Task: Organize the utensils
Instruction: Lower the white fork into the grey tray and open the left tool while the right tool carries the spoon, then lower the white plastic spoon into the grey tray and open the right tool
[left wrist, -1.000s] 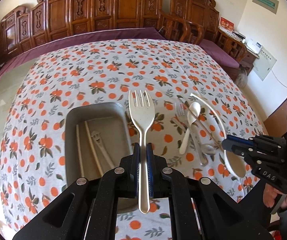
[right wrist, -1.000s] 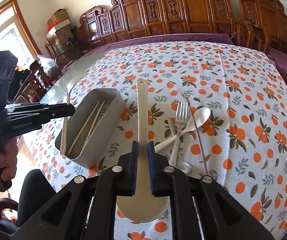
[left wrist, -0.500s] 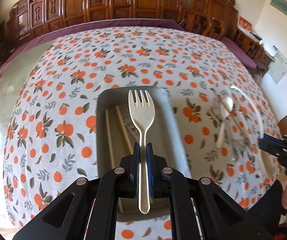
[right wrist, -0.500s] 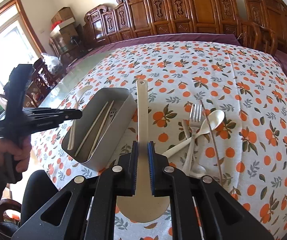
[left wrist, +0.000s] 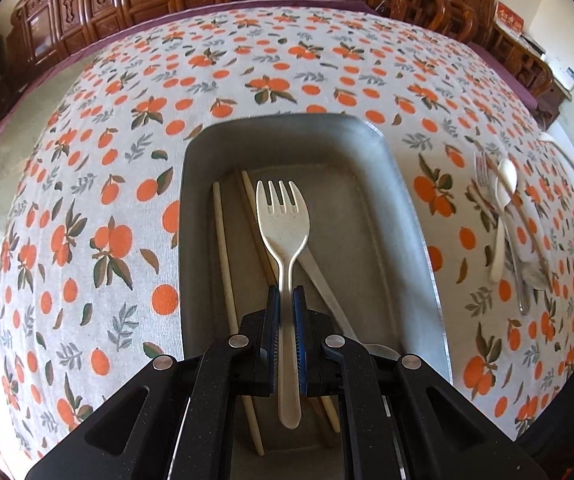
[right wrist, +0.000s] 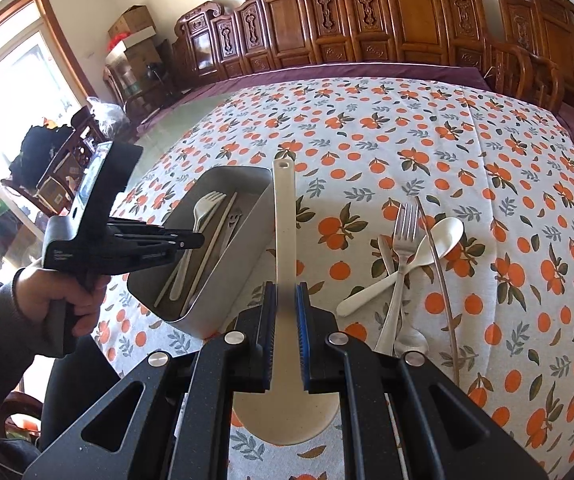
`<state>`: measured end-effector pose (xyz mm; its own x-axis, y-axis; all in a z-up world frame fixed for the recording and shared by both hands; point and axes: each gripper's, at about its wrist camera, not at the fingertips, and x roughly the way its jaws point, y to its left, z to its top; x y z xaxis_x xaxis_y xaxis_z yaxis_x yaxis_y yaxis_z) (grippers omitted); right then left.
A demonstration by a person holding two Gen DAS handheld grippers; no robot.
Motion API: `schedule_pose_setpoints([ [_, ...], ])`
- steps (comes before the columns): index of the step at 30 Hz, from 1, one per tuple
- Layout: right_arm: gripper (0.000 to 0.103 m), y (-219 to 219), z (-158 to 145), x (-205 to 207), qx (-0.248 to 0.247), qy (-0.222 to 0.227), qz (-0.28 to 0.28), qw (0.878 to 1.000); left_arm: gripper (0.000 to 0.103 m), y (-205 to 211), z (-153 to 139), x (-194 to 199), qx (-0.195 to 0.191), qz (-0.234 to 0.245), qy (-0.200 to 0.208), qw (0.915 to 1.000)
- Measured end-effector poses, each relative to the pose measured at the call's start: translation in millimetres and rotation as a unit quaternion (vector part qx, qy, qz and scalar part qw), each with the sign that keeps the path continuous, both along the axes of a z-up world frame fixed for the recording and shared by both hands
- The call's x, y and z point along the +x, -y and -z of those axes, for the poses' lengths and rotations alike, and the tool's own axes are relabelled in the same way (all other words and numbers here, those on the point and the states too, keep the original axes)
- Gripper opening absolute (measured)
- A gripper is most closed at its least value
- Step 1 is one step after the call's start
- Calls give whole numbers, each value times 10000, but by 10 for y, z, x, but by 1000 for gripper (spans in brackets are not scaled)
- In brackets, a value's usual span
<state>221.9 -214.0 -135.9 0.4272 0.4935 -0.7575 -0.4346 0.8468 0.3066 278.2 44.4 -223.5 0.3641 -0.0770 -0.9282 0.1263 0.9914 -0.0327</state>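
The surface (right wrist: 367,128) is big and has a cloth with oranges on it. A gray metal tray (left wrist: 415,216) sits right under the left claw (left wrist: 286,320). In the right wrist view the tray (right wrist: 247,216) is in front and off to the left of the right claw (right wrist: 286,336).

The left claw is pinched tight on the handle of a cream plastic fork (left wrist: 283,216). The fork points away from the claw and hangs over the inside of the tray. Chopsticks (left wrist: 223,248) and another utensil handle already lie in the tray, just below the fork.

The right claw is pinched tight on a cream rice paddle (right wrist: 284,216). Its round end is near the camera and its handle points away.

Off to the right of the right claw, well apart from the tray, a metal fork (right wrist: 401,252), a white spoon (right wrist: 419,256) and a thin stick lie crossed in a small pile.

The step looks like putting the plastic fork in the tray. Next the left claw should likely go a bit lower and let go, so the fork lies flat beside the chopsticks.
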Motion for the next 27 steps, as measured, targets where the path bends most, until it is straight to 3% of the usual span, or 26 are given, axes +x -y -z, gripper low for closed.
schedule_pose_setpoints([
  [5,12,-15,-1,-14,-32,-7,0,10000,9,-11,24,-1,5,9,-46,10000],
  [8,12,-49,-15,-19,-42,6,-22,10000,23,-40,-47,-46,-26,-19,63,10000],
  [27,12,-714,-119,34,-3,40,-393,9992,24,-368,-713,-584,-340,-182,823,9959],
])
